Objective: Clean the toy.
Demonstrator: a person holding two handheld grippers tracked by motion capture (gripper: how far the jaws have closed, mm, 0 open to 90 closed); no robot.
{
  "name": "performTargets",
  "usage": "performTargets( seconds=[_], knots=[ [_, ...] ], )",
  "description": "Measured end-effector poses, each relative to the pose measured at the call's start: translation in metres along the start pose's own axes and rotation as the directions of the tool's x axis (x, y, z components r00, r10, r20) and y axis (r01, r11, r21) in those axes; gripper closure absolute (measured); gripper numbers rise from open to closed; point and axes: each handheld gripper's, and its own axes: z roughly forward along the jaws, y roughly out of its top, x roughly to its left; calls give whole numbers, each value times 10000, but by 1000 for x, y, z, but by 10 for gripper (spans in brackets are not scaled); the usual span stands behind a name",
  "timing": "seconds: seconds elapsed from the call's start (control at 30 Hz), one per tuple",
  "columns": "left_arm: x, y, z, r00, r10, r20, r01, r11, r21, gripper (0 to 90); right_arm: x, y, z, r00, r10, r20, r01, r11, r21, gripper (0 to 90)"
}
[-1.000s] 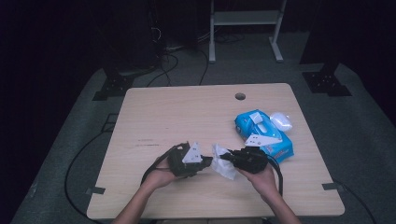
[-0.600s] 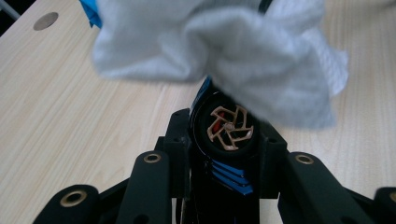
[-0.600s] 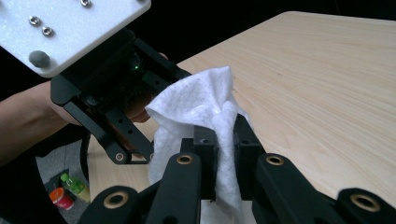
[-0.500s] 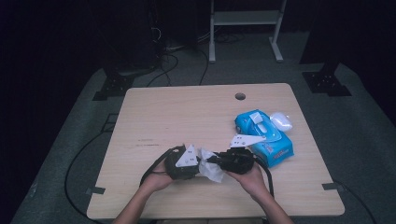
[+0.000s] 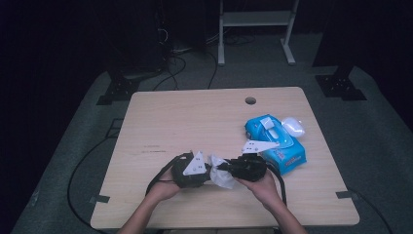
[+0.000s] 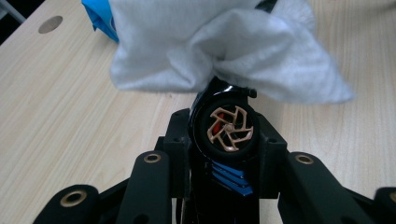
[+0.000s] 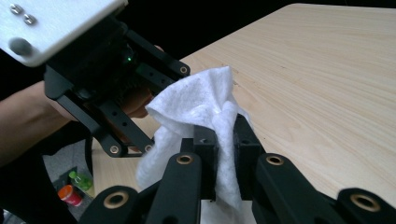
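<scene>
My left gripper (image 6: 227, 122) is shut on a black toy car (image 6: 228, 135) with a tan-spoked wheel and blue stripes, held end-on between its jaws. My right gripper (image 7: 225, 135) is shut on a crumpled white wipe (image 7: 196, 105). The wipe (image 6: 219, 46) drapes over the far end of the car. In the high view the left gripper (image 5: 208, 171) and the right gripper (image 5: 226, 168) point at each other near the table's front edge, with the wipe (image 5: 219, 175) bunched between them.
A blue packet of wipes (image 5: 275, 141) lies to the right on the wooden table (image 5: 195, 117), with a small white object (image 5: 293, 126) beside it. A cable hole (image 5: 250, 100) sits near the far edge. Cables trail off the front left.
The right gripper has shifted slightly left with the wipe, closer against the left gripper. The left hand has stayed put.
</scene>
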Motion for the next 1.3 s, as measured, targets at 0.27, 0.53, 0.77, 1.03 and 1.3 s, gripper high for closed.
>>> performTargets(
  seconds=[0.27, 0.53, 0.77, 1.03, 1.3],
  knots=[
    [4, 0, -5, 9996, -264, 25, 265, 9990, -360, 650, -21, -18, -7, 9955, 761, 569, -769, 9970, 122, 830],
    [6, 1, -9, 9992, -375, 104, 381, 9972, -640, 650, -27, -21, -6, 9939, 943, 573, -948, 9955, 60, 829],
    [7, 0, -7, 9986, -519, 100, 525, 9961, -707, 649, -21, -12, -12, 9963, 858, 113, -850, 9949, -535, 829],
    [6, 1, -5, 9990, -425, 118, 432, 9968, -679, 649, -30, -26, -7, 9926, 1118, 478, -1111, 9937, -164, 830],
    [7, 2, -4, 9988, -479, 83, 484, 9962, -725, 649, -17, -11, -14, 9979, 427, 481, -400, 9976, -561, 830]
  ],
)
